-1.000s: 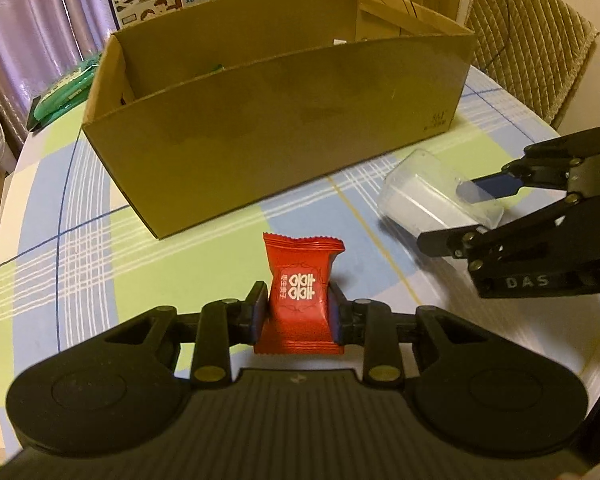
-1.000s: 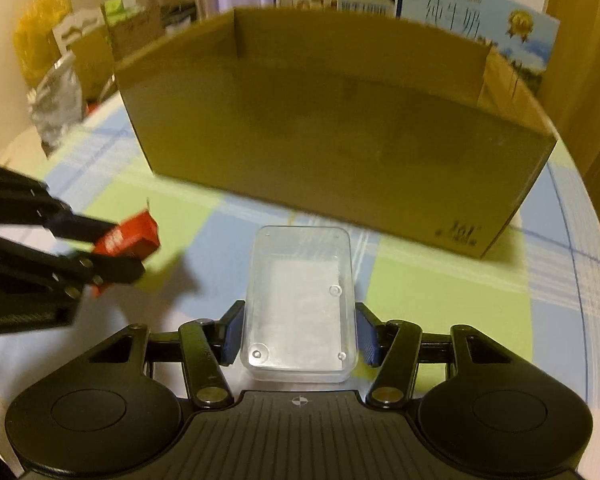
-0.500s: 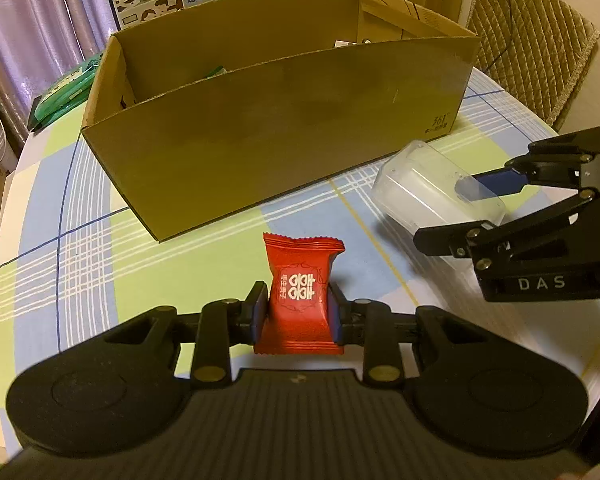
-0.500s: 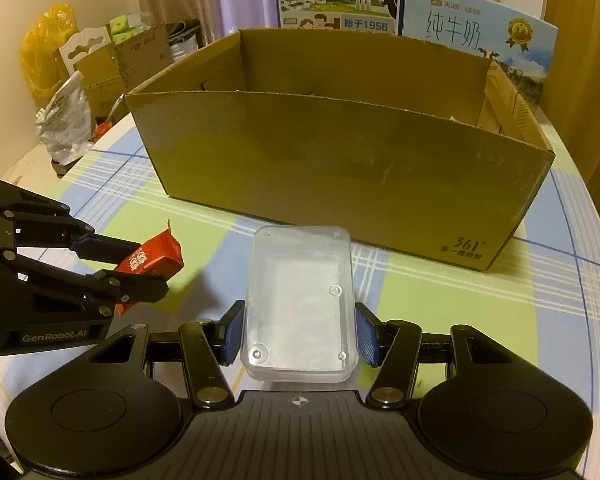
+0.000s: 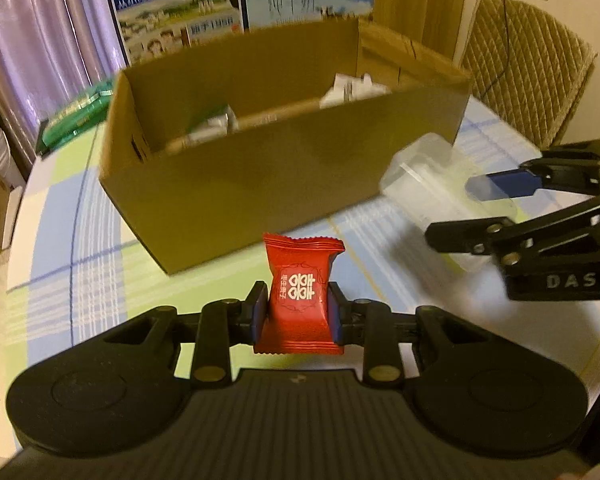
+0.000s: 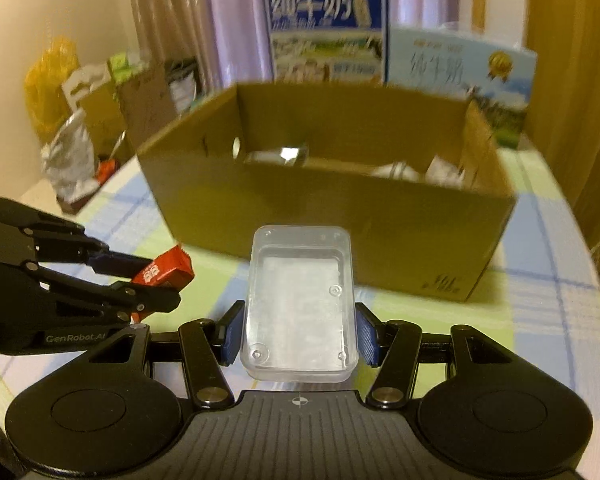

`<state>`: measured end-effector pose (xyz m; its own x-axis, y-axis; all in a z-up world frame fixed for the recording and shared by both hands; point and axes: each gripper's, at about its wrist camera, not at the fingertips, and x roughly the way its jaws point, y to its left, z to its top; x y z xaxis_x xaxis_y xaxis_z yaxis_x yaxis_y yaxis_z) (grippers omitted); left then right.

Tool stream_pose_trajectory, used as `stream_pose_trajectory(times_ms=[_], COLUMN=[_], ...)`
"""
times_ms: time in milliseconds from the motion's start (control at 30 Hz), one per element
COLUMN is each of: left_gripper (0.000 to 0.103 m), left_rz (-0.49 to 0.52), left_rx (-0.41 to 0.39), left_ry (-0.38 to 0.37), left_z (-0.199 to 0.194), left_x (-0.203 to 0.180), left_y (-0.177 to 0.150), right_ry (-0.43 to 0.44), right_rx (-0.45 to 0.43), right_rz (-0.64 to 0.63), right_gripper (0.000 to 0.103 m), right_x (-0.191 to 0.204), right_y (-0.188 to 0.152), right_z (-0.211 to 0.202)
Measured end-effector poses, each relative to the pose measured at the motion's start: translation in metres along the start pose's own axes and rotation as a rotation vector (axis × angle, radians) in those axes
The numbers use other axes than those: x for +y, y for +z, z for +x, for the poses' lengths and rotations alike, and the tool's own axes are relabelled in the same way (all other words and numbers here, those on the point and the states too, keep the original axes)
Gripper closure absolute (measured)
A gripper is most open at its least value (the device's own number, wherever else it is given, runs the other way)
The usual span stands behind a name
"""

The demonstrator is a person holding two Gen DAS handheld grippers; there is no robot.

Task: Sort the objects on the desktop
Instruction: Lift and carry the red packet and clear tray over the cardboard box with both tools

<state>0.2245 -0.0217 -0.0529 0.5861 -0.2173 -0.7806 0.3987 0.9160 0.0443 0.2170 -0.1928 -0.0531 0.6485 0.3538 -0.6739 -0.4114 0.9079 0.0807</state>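
Checked blue, green and white cloth covers the round table [image 5: 100,240], with purple curtains and milk cartons behind. From the left wrist view, the left gripper [image 5: 298,314] clamps a red foil candy packet with white characters [image 5: 300,292] upright between its jaws, held above the cloth in front of the open brown cardboard box [image 5: 260,172]. Half a second ago only the box's near wall and rim showed; now the camera sits higher and the inside is visible, with pale wrapped items on its floor. To the right, the right gripper [image 5: 496,210] holds a clear rectangular plastic case [image 5: 432,176], now blurred and closer to the box's right corner.

From the right wrist view, the right gripper [image 6: 298,334] has its blue-padded jaws closed on the sides of the clear case [image 6: 300,300], which lies flat, above the cloth. The box [image 6: 340,216] looks lower than before, its contents now showing. At left, the left gripper [image 6: 152,280] pinches the red packet [image 6: 168,270].
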Motion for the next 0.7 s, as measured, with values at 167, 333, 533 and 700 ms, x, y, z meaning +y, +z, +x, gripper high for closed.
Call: stream_pose_trajectory(times_ms=[167,333,533,700], left_gripper=[0.077,0.077,0.077,0.077], left_rz=[-0.006,-0.03,-0.067,-0.092], left_rx=[-0.057,-0.102,-0.144,-0.178], left_ry=[0.006,0.012,0.017,0.022], left_z=[-0.016,-0.025,-0.029,-0.031], left_x=[0.001,0.005,0.008,0.012], left_y=[0.017,0.034,0.053,0.067], right_ry=[-0.038,-0.052,-0.057,-0.053], right_rx=[-0.119,-0.18,-0.221,-0.243], right_rz=[0.038,0.078,0.112,0.102], right_gripper=[0.05,0.05,0.05,0.05], right_x=[-0.008,-0.016,-0.023,-0.023], right_y=[0.016,0.032,0.046,0.058], right_z=[-0.025,-0.037,-0.035,-0.033])
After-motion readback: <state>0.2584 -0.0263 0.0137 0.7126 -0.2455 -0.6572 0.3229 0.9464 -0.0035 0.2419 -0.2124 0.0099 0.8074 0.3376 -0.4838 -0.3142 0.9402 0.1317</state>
